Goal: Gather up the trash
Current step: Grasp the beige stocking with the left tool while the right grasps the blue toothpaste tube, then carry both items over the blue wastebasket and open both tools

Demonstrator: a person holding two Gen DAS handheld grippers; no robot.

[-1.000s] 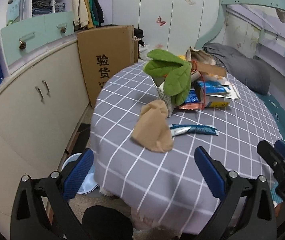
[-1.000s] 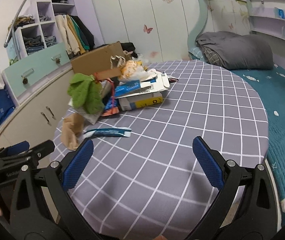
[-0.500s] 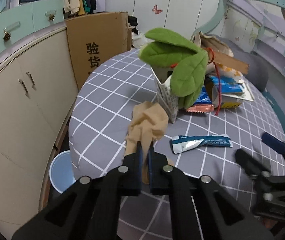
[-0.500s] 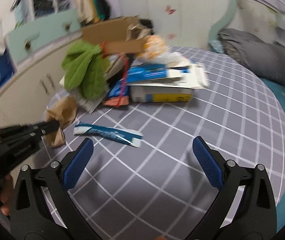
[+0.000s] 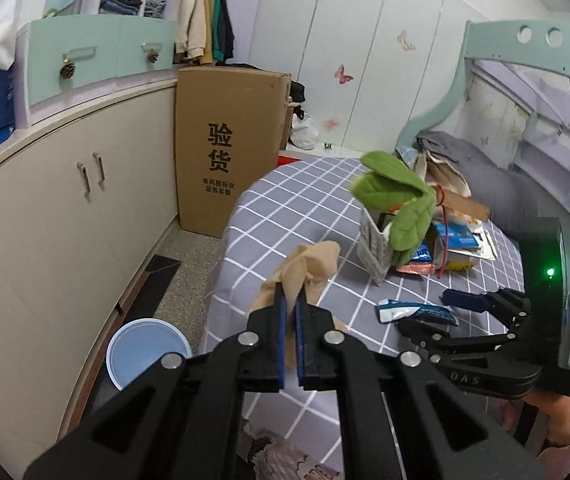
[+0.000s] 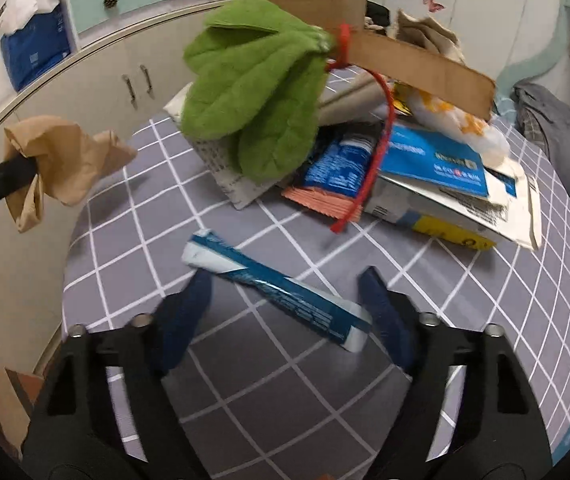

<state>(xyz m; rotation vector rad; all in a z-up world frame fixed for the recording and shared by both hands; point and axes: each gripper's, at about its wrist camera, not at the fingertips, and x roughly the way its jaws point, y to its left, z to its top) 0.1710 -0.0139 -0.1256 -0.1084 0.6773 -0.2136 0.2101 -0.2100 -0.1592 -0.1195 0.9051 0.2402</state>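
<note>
My left gripper is shut on a crumpled tan paper bag and holds it lifted above the bed's left edge; the bag also shows in the right wrist view. My right gripper is open, its fingers on either side of a blue and white wrapper that lies flat on the grey checked bedspread. The wrapper and the right gripper also show in the left wrist view.
A green leaf-shaped plush in a paper bag, a cardboard strip, blue packets and a box are piled beyond the wrapper. A blue bin stands on the floor by the cabinets. A cardboard box stands behind.
My left gripper shut on the tan bag and lifted it off the bed. My right gripper moved forward and down over the blue wrapper.
</note>
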